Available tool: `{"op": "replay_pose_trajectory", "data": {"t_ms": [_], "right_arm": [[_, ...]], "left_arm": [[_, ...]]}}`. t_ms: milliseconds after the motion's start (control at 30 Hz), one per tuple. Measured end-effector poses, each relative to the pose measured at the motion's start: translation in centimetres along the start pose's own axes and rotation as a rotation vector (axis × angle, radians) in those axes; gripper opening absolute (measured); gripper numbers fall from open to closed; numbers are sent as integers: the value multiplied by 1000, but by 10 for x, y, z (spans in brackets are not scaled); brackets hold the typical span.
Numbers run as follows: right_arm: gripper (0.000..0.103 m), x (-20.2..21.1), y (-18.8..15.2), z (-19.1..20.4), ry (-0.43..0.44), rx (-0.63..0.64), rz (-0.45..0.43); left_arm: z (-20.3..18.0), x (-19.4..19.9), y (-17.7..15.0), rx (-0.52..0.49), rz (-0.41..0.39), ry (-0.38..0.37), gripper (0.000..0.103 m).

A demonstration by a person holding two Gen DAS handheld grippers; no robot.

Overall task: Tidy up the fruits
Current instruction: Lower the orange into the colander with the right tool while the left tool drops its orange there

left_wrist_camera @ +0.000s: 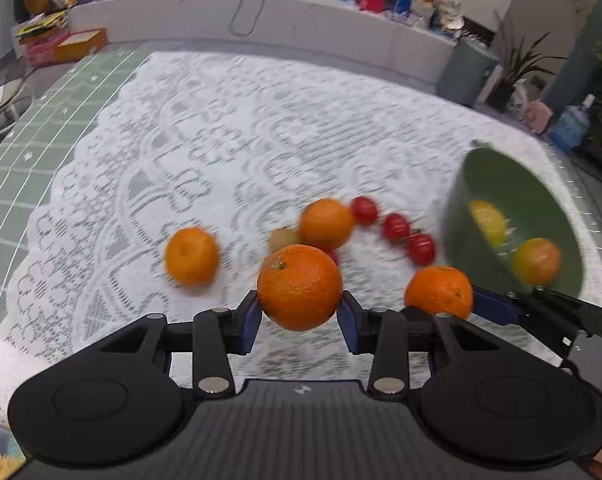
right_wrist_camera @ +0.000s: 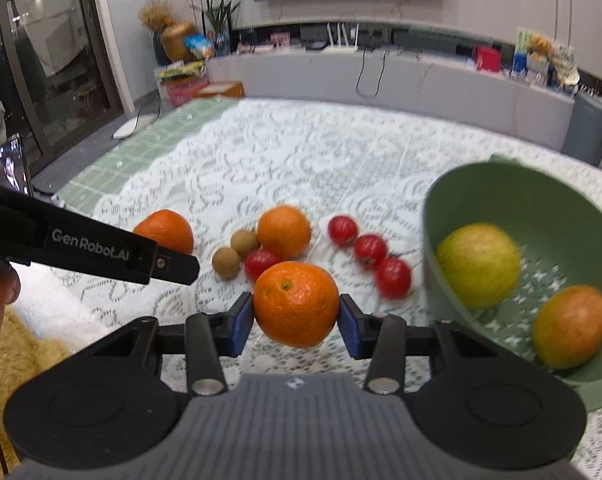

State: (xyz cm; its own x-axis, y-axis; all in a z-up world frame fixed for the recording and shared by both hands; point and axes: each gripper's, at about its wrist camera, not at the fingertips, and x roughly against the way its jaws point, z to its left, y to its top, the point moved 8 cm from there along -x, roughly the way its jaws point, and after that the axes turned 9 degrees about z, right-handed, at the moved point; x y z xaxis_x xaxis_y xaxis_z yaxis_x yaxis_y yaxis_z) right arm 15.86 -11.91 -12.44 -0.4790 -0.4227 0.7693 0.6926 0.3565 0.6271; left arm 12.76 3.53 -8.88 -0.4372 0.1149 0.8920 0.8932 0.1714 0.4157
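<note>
We note each gripper clamped on its own orange. The left gripper (left_wrist_camera: pixel 300 312) has blue fingers (left_wrist_camera: pixel 249 322) pressed to both sides of an orange (left_wrist_camera: pixel 299 287) lifted clear of the lace cloth (left_wrist_camera: pixel 205 148) on the bench. The right gripper (right_wrist_camera: pixel 297 320) likewise pinches a second orange (right_wrist_camera: pixel 296 304) above the cloth. On the cloth between them we see two more oranges (right_wrist_camera: pixel 283 232), four cherry tomatoes (right_wrist_camera: pixel 369 250) and two small brown fruits (right_wrist_camera: pixel 225 263), close together. A green bowl (right_wrist_camera: pixel 497 188) stands right of the pile, holding a yellow-green fruit (right_wrist_camera: pixel 479 266) and an orange-green fruit (right_wrist_camera: pixel 573 326), apart from each other.
</note>
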Motion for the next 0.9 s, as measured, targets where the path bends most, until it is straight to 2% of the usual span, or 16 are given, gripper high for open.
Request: {"op": "replay_pose_trajectory", "data": {"t_ms": [233,333,533,700,900], "right_arm": [[42,41,11,-27,-69,-40,-121],[42,52,14,-43,-140,-52,-147],[42,67,16,-81,-224,-138,-161],[42,68,18,-104,-332,-130,-148],[42,59,23,-137,-381,-152,-123]], "left_arm": [[-41,17,11,-74,-52,-48,46],[-57,19,15,-106,-60,-59,46],[-85,16,24,-172,-73,-68,46],[-116,8,29,-271,-75,-88,46],[-145,-6,36,-360,-64,-101,46]]}}
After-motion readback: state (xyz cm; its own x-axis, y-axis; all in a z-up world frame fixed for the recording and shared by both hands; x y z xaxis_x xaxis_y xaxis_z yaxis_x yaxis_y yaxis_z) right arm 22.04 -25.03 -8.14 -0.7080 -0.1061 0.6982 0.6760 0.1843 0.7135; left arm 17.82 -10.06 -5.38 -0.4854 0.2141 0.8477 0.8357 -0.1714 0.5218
